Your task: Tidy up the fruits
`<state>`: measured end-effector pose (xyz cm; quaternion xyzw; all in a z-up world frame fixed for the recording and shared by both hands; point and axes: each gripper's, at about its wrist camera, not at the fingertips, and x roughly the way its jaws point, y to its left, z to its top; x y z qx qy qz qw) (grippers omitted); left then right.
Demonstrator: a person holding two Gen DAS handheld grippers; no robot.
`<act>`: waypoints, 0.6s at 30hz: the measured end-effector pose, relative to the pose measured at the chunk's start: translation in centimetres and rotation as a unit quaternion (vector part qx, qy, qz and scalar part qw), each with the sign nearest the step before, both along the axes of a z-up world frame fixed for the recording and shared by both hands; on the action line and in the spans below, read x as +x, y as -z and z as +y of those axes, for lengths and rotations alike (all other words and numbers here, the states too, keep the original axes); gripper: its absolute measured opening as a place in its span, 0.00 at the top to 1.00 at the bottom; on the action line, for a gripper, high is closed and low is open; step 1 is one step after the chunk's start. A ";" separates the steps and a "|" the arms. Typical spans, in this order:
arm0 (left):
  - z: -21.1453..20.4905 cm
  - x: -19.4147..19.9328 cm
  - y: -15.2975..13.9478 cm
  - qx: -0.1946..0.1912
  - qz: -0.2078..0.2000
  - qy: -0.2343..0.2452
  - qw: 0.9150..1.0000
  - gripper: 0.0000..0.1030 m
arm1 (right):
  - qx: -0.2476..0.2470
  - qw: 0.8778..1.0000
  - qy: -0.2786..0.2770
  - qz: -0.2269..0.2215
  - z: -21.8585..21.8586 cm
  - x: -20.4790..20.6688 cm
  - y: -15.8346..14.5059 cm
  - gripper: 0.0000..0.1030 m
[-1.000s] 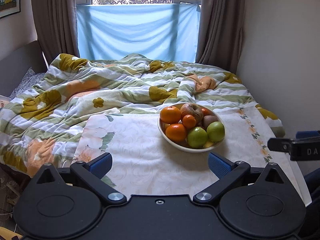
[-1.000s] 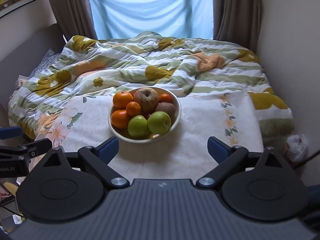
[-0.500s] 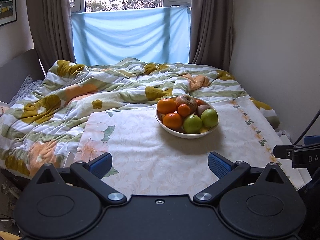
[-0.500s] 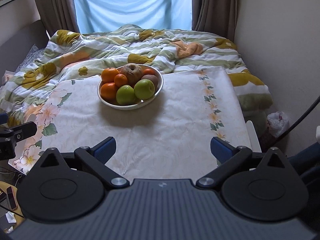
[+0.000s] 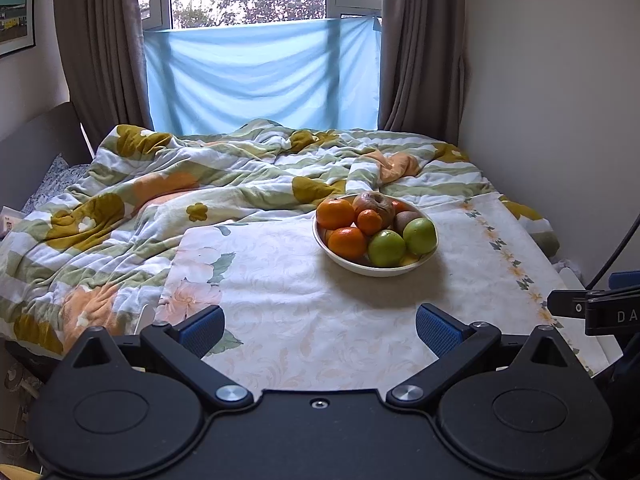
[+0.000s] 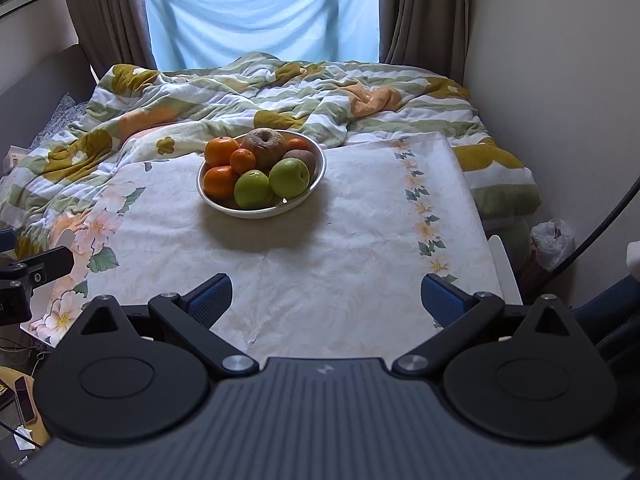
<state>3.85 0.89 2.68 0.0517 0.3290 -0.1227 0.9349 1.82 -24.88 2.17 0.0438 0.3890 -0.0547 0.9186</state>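
My left hand-held gripper point(image 5: 319, 330) hangs with its blue pads point(image 5: 436, 330) spread wide and nothing between them, above the near part of the bench point(image 5: 280, 300) under its floral cloth; my right hand-held gripper point(image 6: 326, 298) is spread just as wide, empty and touching nothing; each one shows at the edge of the other's view. The white bowl point(image 6: 298, 200) stands on the cloth towards the far side, well apart from both; in it lie two green apples point(image 6: 289, 177), several oranges point(image 6: 221, 151), a brownish wrinkled fruit point(image 6: 264, 146) and a kiwi point(image 6: 301, 157). Behind the bench, the rumpled flowered quilt point(image 5: 160, 200) covers the bed; a blue sheet point(image 5: 260, 76) hangs across the window.
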 end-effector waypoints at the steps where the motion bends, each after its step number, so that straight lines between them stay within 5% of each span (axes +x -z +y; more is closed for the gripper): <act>1: 0.0 0.0 0.0 0.000 0.000 0.000 1.000 0.00 | 0.000 1.000 0.000 0.000 0.0 -0.1 0.0 0.00; 18: 0.3 0.0 0.0 -0.003 0.001 -0.002 1.000 0.00 | 0.001 1.000 0.002 0.004 0.2 -0.5 -0.2 0.00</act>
